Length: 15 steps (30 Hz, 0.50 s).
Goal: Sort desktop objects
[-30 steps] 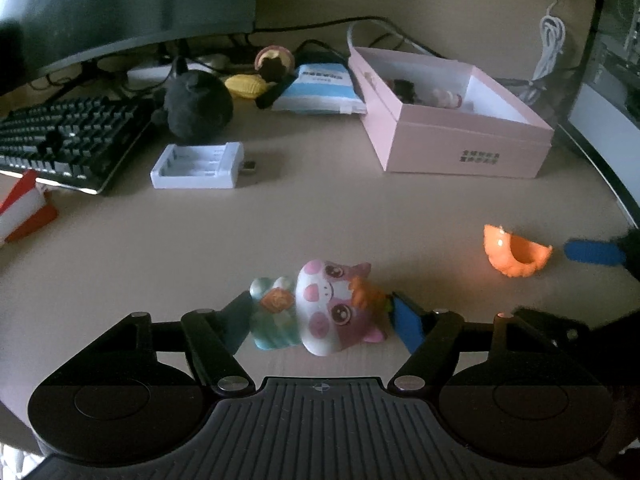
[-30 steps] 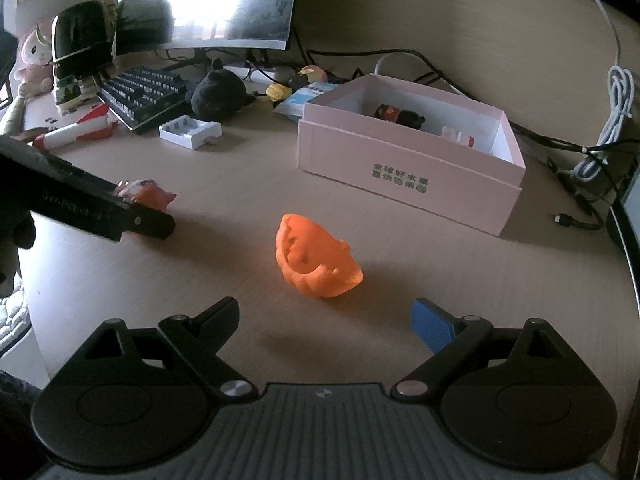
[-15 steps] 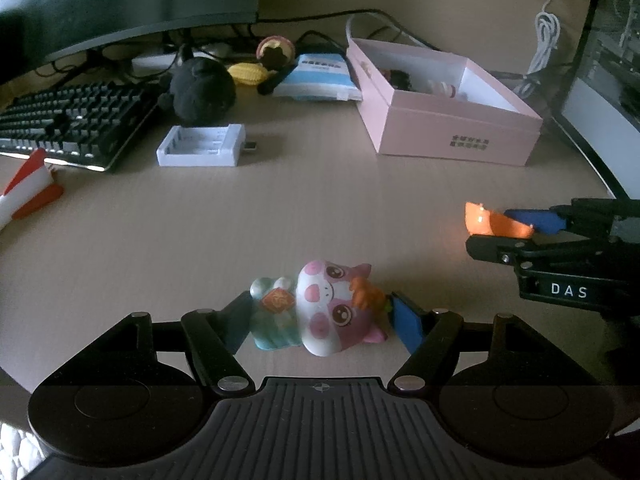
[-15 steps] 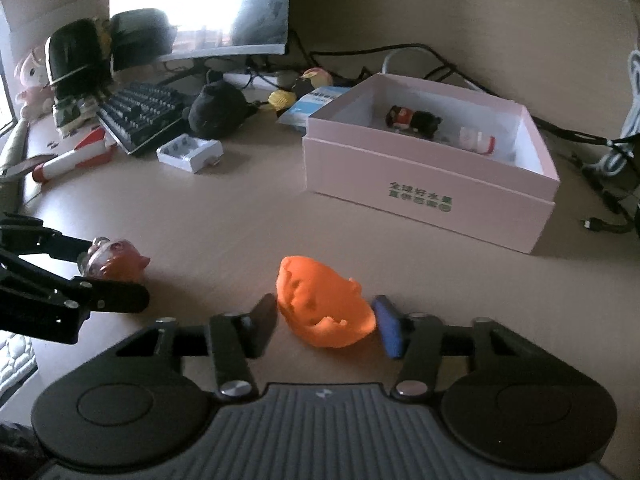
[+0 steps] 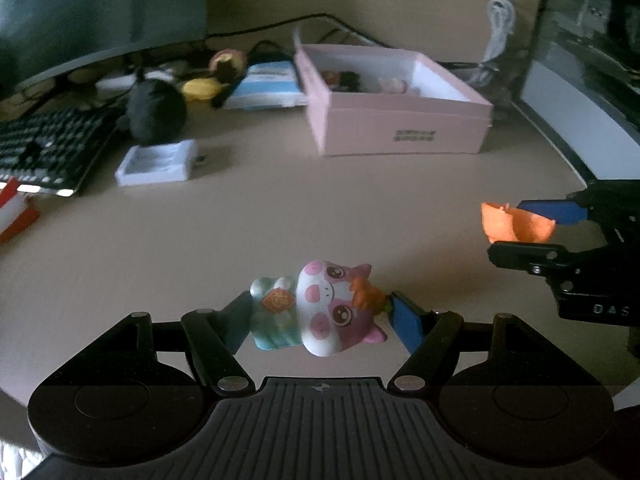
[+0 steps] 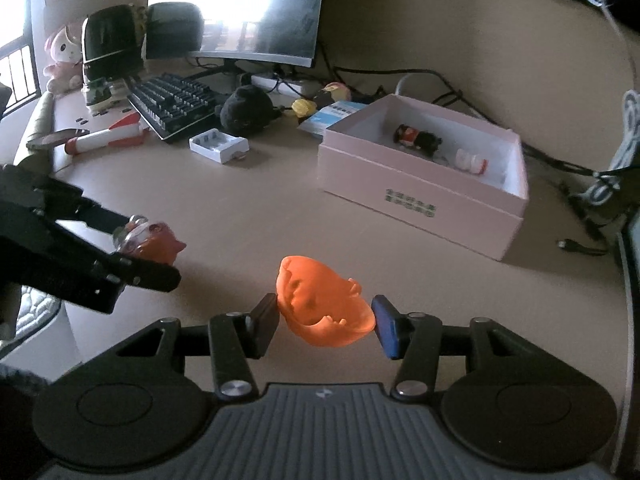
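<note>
My left gripper [image 5: 320, 316] is shut on a pink and white cat figure [image 5: 320, 308], held above the desk. It also shows at the left of the right wrist view [image 6: 148, 240]. My right gripper [image 6: 326, 322] is shut on an orange toy head [image 6: 324, 304], lifted off the desk; it also shows at the right of the left wrist view [image 5: 516, 222]. An open pink box [image 6: 420, 196] stands ahead with a dark figure [image 6: 418, 138] and a small white and red item [image 6: 470, 160] inside.
A white battery case [image 6: 218, 146], a black plush [image 6: 246, 110], a keyboard [image 6: 176, 104], a red and white rocket [image 6: 108, 138], a blue and white packet [image 6: 334, 114] and a monitor [image 6: 256, 8] lie behind. Cables [image 6: 592, 184] trail at the right.
My right gripper closed on the orange toy head and lifted it off the desk. My left gripper, still holding the cat figure, has risen and moved closer to the pink box.
</note>
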{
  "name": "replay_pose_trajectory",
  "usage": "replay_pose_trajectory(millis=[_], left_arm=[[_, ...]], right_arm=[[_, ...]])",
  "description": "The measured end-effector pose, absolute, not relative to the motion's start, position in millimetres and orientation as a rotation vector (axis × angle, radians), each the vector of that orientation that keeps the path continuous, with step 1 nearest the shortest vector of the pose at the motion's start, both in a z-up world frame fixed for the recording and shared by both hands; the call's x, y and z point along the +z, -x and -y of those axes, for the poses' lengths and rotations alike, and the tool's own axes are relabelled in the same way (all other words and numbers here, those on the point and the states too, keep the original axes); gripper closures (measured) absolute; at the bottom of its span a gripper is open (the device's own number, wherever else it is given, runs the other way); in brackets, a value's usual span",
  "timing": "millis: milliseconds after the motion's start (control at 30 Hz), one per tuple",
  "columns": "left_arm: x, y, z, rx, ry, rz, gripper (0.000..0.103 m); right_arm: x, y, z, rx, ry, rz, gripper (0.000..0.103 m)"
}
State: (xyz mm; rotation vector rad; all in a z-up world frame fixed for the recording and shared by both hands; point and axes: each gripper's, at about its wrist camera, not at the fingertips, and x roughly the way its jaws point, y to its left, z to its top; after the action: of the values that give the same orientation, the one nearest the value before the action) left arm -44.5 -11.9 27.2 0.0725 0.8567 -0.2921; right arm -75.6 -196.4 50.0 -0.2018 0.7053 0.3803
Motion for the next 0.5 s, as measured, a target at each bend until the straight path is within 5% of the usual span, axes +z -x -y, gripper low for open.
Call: replay_pose_trajectory(millis=[300,500], left_arm=[[44,19,36,-0.407,-0.055,-0.783,0.027],[113,-39,55,-0.465,-0.06,-0.524,0.024]], right_arm=[[86,88,230,0.276,0.15,-0.631,0.052],[168,42,249,0.218,-0.043,-0.433,0.052]])
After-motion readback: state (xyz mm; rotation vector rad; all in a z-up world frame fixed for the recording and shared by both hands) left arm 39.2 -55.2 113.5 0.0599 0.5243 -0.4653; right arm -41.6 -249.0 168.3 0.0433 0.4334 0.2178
